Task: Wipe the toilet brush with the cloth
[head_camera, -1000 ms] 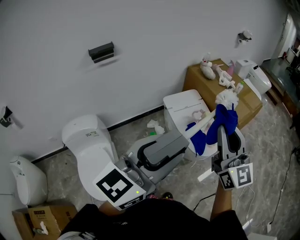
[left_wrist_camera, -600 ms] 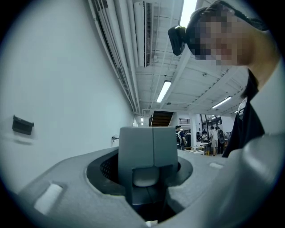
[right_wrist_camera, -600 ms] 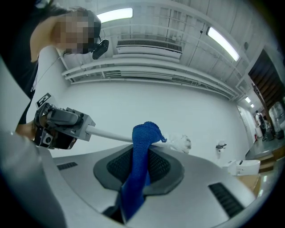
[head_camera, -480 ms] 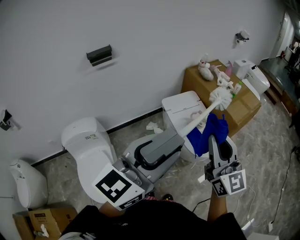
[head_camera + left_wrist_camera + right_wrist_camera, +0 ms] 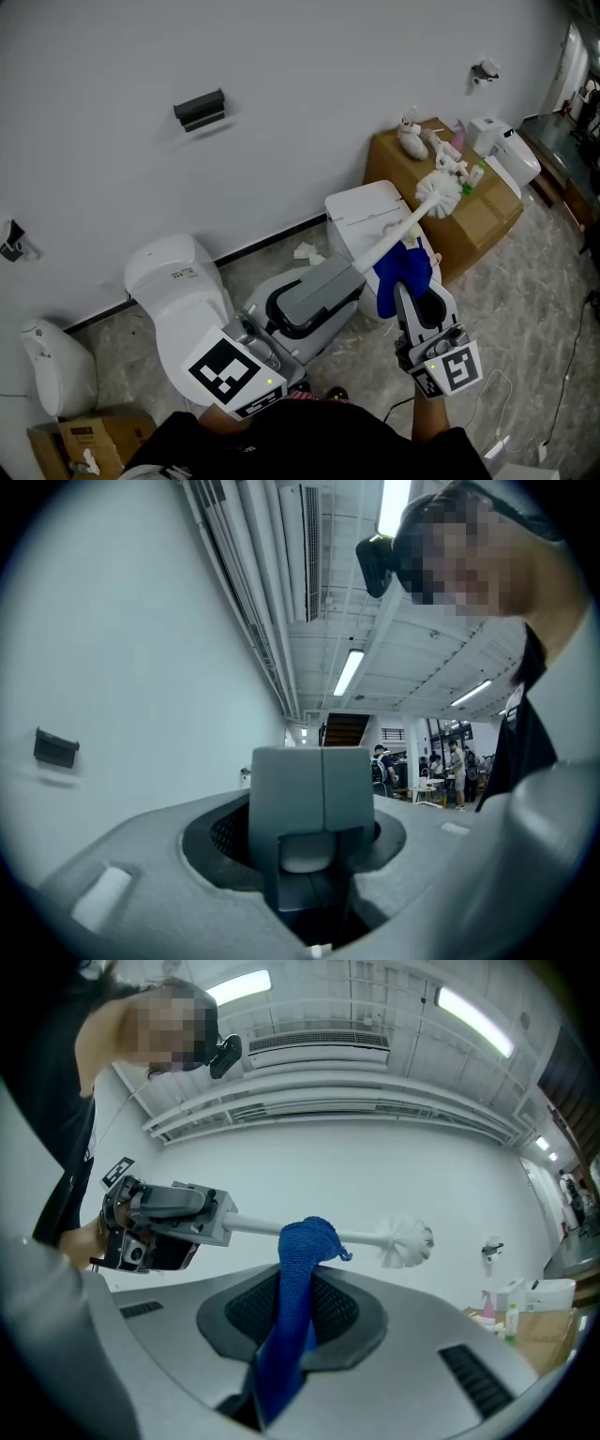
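The left gripper (image 5: 347,279) is clenched on the handle end of the toilet brush (image 5: 403,230), which slants up and to the right in the head view. Its white bristle head (image 5: 439,193) hangs in the air above a white toilet (image 5: 361,211) and in front of a cardboard box (image 5: 487,211). The right gripper (image 5: 406,295) pinches the blue cloth (image 5: 401,267) between its jaws. In the right gripper view the cloth rises from the jaws and folds over the white shaft (image 5: 366,1237), touching it part-way between the left gripper's jaw tips and the bristle head.
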